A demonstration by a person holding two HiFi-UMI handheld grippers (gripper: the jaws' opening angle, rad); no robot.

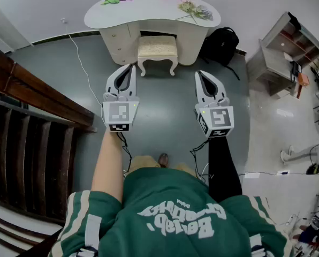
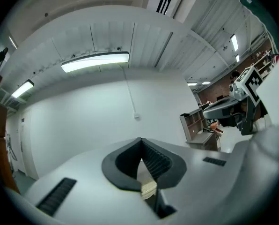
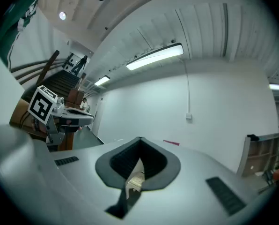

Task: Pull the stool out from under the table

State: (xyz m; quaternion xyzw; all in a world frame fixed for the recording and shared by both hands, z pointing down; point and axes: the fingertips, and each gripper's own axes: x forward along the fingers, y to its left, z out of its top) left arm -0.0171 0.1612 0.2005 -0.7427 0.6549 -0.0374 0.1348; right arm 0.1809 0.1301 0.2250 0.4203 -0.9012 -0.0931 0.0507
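A stool with a cream cushion and curved white legs stands half under the white kidney-shaped table at the top of the head view. My left gripper hovers above the floor just in front of the stool's left front leg, shut and empty. Off the stool's right front corner, my right gripper is held at the same height, shut and empty too. In the left gripper view, the left gripper has its jaws pressed together, with a sliver of the cushion showing below. The right gripper view shows the right gripper closed as well.
A black backpack leans beside the table's right end. A dark wooden stair rail runs along the left. A grey shelf unit stands at right. A white cable trails across the floor. Flowers lie on the tabletop.
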